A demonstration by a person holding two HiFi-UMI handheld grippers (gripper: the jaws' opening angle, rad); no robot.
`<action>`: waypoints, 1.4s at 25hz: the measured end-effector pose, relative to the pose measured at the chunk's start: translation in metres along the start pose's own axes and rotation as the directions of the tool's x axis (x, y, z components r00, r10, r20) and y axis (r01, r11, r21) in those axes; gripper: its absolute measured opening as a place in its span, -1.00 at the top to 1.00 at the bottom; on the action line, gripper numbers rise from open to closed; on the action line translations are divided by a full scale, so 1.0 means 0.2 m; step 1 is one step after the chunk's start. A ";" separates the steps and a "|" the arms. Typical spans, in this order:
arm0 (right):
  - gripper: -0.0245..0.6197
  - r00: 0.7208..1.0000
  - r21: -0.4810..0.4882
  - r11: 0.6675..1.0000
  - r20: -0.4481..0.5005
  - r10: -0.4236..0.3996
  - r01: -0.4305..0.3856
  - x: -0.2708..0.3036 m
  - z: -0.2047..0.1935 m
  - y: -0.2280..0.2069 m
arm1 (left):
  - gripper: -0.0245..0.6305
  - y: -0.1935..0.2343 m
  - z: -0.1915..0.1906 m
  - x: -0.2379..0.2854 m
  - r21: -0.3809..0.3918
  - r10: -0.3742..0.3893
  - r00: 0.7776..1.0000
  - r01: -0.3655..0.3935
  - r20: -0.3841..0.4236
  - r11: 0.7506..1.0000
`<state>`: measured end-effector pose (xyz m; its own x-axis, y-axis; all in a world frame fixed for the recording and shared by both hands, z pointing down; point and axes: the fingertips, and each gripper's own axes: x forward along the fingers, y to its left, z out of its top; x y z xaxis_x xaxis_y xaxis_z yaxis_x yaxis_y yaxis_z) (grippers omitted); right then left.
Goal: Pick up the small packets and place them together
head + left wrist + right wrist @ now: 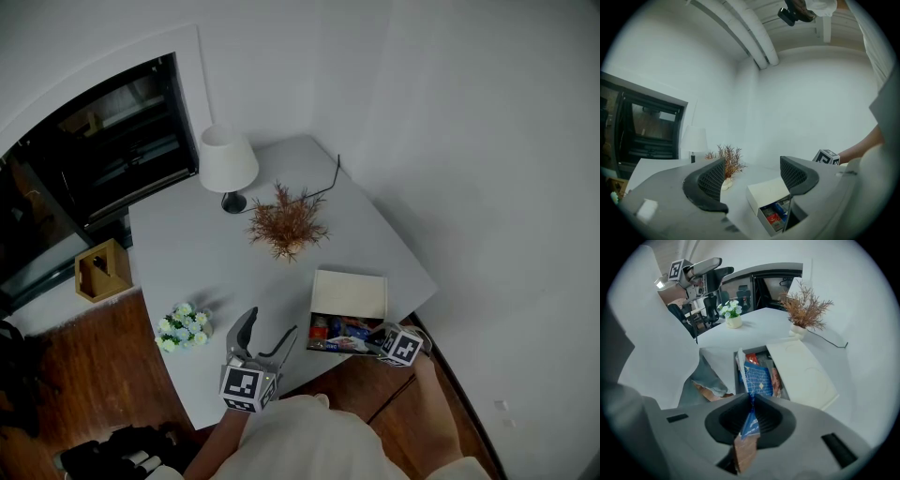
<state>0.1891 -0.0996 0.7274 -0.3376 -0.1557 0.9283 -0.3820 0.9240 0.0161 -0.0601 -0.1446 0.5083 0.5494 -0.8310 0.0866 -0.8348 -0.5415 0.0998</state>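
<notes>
pinched between the pads of my right gripper is a blue packet. the jaws are closed tight on it, so a blue and brownish end sticks back toward me and a blue patterned face shows just past the tips. that gripper points steeply down over the near right end of an open white box. i cannot tell whether the packet's lower end touches the packets below it. more small packets lie together in the tray, with a red packet at its left end and blue ones beside it. the lid is folded back flat on the far side. the white box sits at the near right corner of the pale table. my left gripper is held level over the table's near edge, left of the white box and apart from it, its jaws standing wide with nothing between them. further left, by the table's left edge, stands a small pot of pale flowers. beyond the white box, toward the middle of the table, is a dried brown plant, and further back a lamp with a white shade. a wooden box sits off the table to the left.
</notes>
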 end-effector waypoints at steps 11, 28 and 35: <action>0.80 0.996 0.005 0.996 0.033 -0.086 0.086 -0.07 0.06 0.00 | -0.16 0.01 0.00 0.01 -0.002 0.006 1.000 -0.006 0.000 1.000; 0.82 0.977 -0.032 0.980 0.093 -0.194 0.197 -0.28 0.27 0.06 | -0.16 0.05 -0.01 0.00 0.001 0.026 1.000 -0.026 0.003 1.000; 0.82 0.971 -0.037 0.970 0.025 -0.238 0.239 -0.19 0.20 0.05 | -0.16 0.06 0.00 -0.02 -0.003 0.032 0.999 -0.032 0.005 0.999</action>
<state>0.1633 -0.0982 0.6770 -0.2588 -0.3799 0.8881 -0.4196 0.8723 0.2509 -0.0723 -0.1473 0.5099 0.5220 -0.8487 0.0850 -0.8520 -0.5139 0.1002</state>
